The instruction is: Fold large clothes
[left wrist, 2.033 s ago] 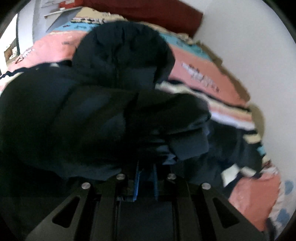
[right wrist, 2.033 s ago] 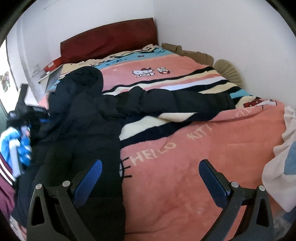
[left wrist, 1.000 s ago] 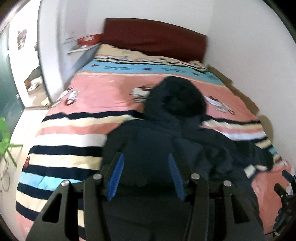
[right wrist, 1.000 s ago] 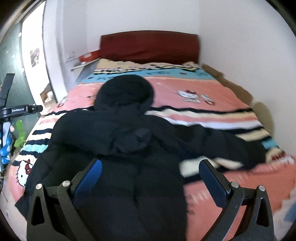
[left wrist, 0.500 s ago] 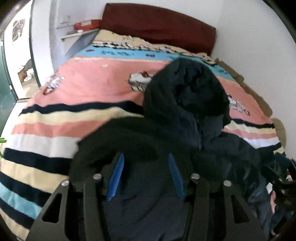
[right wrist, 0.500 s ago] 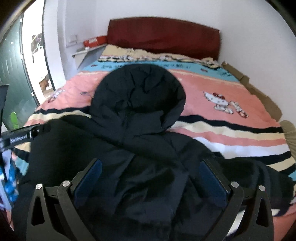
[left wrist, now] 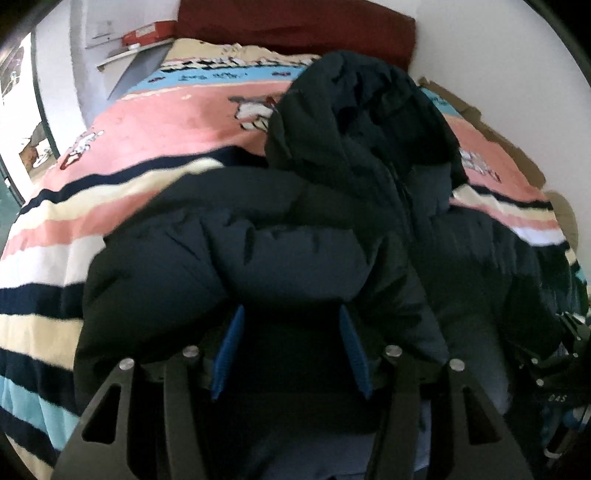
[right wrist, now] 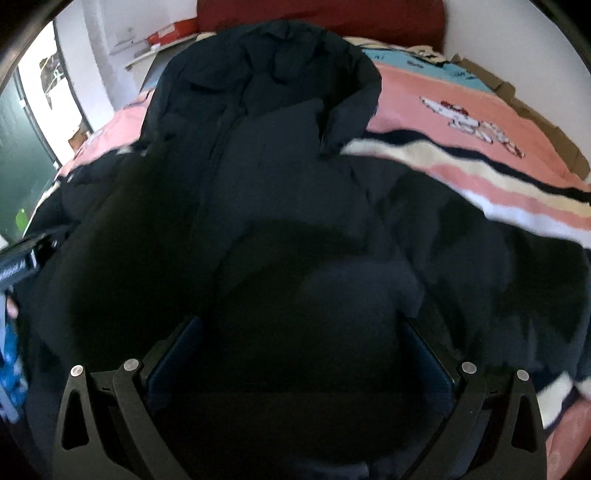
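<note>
A dark navy hooded puffer jacket lies on the bed, hood toward the headboard. In the left wrist view its left sleeve is folded across the chest. My left gripper is open, its blue pads low over the jacket's left side, close to or touching the padded fabric. In the right wrist view the jacket fills the frame. My right gripper is wide open, pressed close over the jacket's front; the fabric bulges between the fingers. The right sleeve stretches out to the right.
The bed has a pink, cream, black and blue striped Hello Kitty blanket and a dark red headboard. A white wall runs along the right. A shelf with a red box and a doorway stand at the left.
The left gripper let go of the sleeve it carried across the jacket and opened. Both grippers have moved forward and down, close onto the jacket.
</note>
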A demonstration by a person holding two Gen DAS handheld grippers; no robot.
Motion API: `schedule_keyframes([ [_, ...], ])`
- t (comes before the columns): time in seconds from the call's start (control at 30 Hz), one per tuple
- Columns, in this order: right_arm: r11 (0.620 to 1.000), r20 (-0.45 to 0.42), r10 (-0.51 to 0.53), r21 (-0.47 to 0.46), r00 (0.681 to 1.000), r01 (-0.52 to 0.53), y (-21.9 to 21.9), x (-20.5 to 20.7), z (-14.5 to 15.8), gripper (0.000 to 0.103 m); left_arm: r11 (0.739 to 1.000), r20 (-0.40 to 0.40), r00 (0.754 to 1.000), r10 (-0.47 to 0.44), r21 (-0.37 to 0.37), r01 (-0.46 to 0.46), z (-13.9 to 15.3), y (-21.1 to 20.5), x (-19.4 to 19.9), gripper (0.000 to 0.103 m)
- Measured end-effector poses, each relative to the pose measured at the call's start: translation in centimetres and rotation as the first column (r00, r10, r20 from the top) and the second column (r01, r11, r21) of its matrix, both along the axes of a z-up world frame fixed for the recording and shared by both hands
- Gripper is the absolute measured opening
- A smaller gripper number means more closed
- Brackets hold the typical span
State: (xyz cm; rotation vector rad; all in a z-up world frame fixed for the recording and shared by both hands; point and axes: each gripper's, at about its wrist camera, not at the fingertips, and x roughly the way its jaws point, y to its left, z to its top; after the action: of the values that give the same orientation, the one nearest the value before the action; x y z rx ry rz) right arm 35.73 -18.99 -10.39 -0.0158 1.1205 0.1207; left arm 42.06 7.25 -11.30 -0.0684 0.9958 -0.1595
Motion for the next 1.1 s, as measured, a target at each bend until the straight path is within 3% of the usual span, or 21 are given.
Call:
schedule_keyframes([
  [0.17, 1.000, -0.015, -0.003, 0.027, 1.000, 0.003, -1.3, -2.8, -0.4, 0.102, 0.996, -0.011, 0.999, -0.046, 0.072, 0.046, -0.5, -1.0, -1.6, 0.051],
  [0.27, 1.000, -0.014, -0.005, 0.008, 1.000, 0.005, -1.2, -2.5, 0.1, 0.102, 0.998, 0.008, 0.999, -0.036, 0.055, 0.035, 0.9, -0.8, -2.0, 0.051],
  [0.33, 0.999, 0.023, -0.001, -0.038, 1.000, 0.002, -0.9, -2.9, 1.4, 0.102, 0.999, 0.049, 0.998, -0.039, 0.023, 0.038, 2.1, -0.5, -2.9, 0.051],
  [0.5, 1.000, 0.127, -0.010, -0.019, 0.992, 0.013, -1.1, -3.2, 4.0, 0.102, 0.996, 0.038, 0.999, 0.000, 0.085, -0.003, 1.1, -0.1, -3.3, 0.051],
  [0.6, 0.998, 0.094, -0.018, -0.062, 0.995, 0.024, -1.1, -2.6, 2.2, 0.102, 0.996, 0.044, 0.999, 0.002, 0.092, -0.006, -0.2, -0.3, -3.4, 0.052],
  [0.73, 0.998, 0.016, -0.007, -0.060, 1.000, 0.008, -1.1, -2.3, -0.5, 0.102, 0.985, 0.071, 0.997, 0.000, 0.172, -0.013, -0.5, -1.6, -3.7, 0.053],
  [0.83, 0.997, -0.014, 0.006, -0.074, 1.000, -0.007, -0.9, -2.2, -0.6, 0.102, 0.981, 0.056, 0.998, 0.013, 0.194, -0.024, 0.1, -1.8, -4.3, 0.053],
  [1.1, 0.999, -0.005, -0.023, -0.036, 1.000, 0.022, -2.7, -7.0, 2.6, 0.102, 0.989, 0.103, 0.992, 0.076, 0.119, -0.088, 3.7, -1.0, -11.1, 0.053],
])
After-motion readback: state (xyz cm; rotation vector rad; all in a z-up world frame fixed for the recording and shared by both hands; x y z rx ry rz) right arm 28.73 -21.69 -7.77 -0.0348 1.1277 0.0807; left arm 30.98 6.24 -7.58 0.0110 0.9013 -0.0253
